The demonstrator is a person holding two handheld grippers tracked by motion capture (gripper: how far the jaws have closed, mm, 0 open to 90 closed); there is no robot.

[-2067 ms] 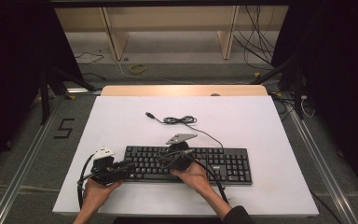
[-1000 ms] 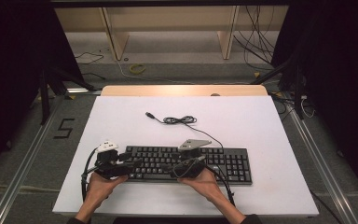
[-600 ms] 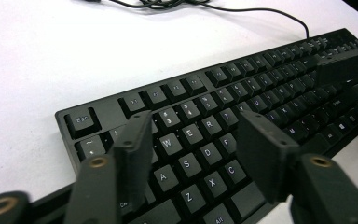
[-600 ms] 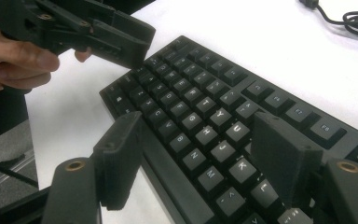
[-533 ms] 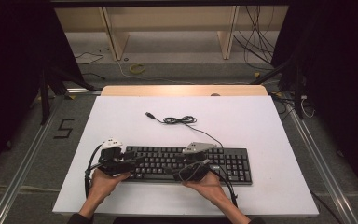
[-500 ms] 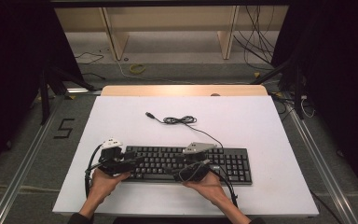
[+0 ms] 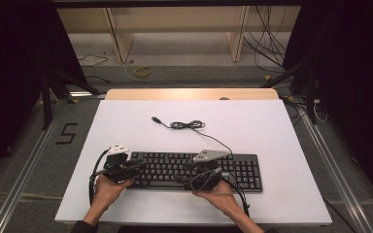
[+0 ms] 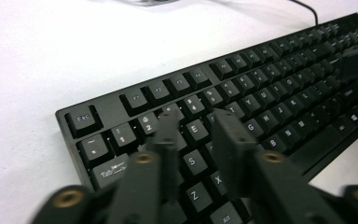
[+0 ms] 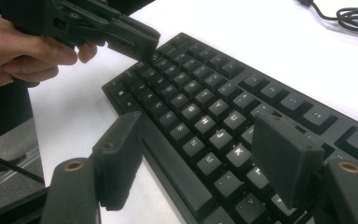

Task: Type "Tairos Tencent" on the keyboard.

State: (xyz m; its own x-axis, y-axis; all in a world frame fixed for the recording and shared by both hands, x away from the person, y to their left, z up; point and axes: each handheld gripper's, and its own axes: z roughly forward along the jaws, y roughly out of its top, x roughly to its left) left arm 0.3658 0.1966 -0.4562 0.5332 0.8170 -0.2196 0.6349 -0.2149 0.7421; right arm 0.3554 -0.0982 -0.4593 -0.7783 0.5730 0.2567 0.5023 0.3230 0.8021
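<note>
A black keyboard (image 7: 194, 170) lies along the near part of the white table (image 7: 252, 121), its cable (image 7: 187, 124) coiled behind it. My left gripper (image 7: 135, 168) hovers over the keyboard's left end. In the left gripper view (image 8: 196, 119) its jaws have just been closing. A narrow gap is left, with nothing between them, above the letter keys (image 8: 261, 93). My right gripper (image 7: 183, 180) is over the keyboard's front middle. Its jaws stand wide apart (image 9: 200, 135) above the keys (image 9: 205, 93), gripping nothing. The left gripper (image 9: 140, 42) shows at the far end there.
A wooden strip (image 7: 189, 93) runs along the table's far edge. Beyond it the floor holds loose cables (image 7: 143, 71) and two wooden legs (image 7: 116, 34). Metal rails (image 7: 24, 170) flank the table. The keyboard's cable (image 9: 354, 16) lies right of my right gripper.
The right gripper has slid to the right along the keyboard and a little nearer the front edge. The left gripper has edged onto the keyboard's left end. The keyboard has stayed put.
</note>
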